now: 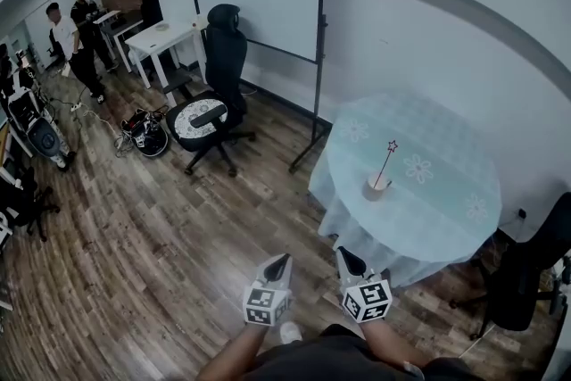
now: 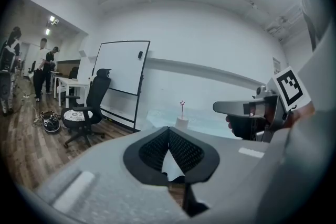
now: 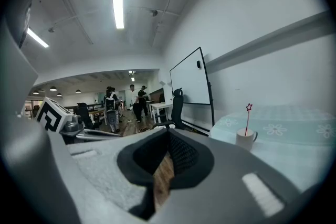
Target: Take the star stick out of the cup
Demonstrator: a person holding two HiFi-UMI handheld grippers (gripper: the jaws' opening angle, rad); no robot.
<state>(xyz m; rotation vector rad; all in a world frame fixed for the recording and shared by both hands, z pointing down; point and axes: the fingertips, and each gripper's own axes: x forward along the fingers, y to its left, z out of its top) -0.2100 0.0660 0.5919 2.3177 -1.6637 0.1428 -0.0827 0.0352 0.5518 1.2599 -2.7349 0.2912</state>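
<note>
Holding both tools low at the bottom centre of the head view, you stood well short of the work. The left gripper (image 1: 278, 264) had its jaws brought together at the tips, with nothing between them; its own view showed only the pale tablecloth through the slit behind the tips. The right gripper (image 1: 347, 260) was likewise closed at the tips and empty, with wooden floor (image 1: 161, 272) showing through its slit.

The cup (image 1: 376, 187) sat right of centre in the head view, on the round table (image 1: 437, 223) with the light flowered cloth, toward the table's near-left part. The star stick (image 1: 386, 160) stood in the cup, leaning slightly to the right, star uppermost.

Finding: no part of the task was done. The stick was untouched and neither tool was near it. In my judgement, everything remained: closing the distance to the table, opening one set of jaws, gripping the thin shaft above the rim, and lifting it clear without tipping the cup.
</note>
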